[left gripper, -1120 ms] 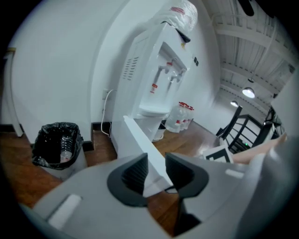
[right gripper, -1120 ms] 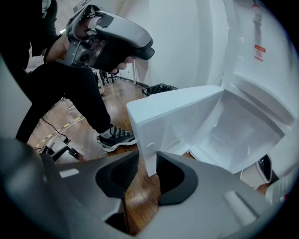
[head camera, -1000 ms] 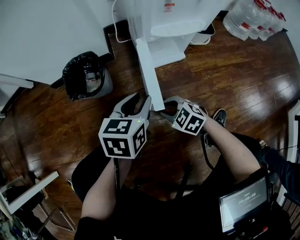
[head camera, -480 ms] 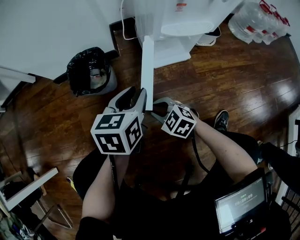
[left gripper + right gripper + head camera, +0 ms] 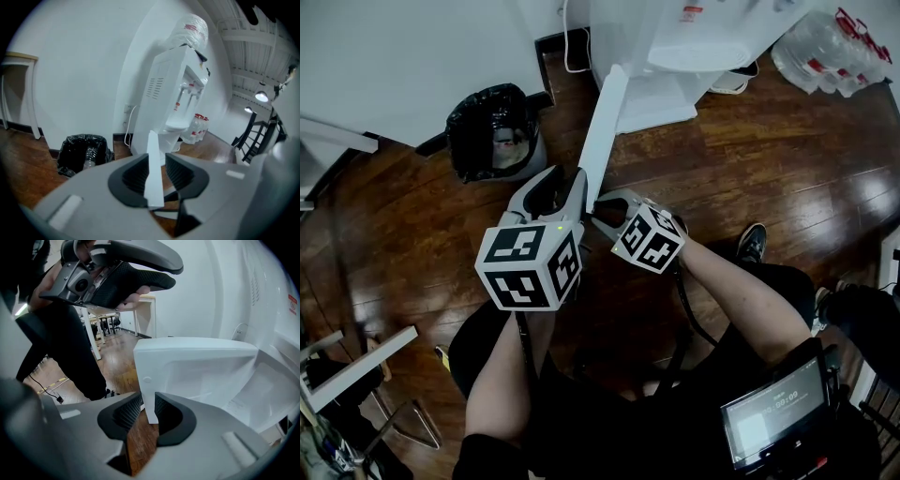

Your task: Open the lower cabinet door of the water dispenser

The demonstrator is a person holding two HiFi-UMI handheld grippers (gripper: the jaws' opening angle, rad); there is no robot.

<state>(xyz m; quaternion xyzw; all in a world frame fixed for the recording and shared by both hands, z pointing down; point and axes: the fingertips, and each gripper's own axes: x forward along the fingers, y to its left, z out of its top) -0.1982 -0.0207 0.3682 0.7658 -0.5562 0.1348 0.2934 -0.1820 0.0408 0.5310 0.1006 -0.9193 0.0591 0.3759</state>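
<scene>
The door point(image 5: 607, 117) stands swung out from the dispenser point(image 5: 675, 33), its free edge toward me. My right gripper point(image 5: 600, 204) pinches that edge, its jaws having just been closing on it. My left gripper point(image 5: 567, 183) has its jaws spread with the edge between them. A bin point(image 5: 492, 131) stands to the left on the floor point(image 5: 750, 159).

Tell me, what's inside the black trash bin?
A clear plastic bottle lies in the trash bin. Anything below the bottle is hidden by the bin's dark wall.
</scene>
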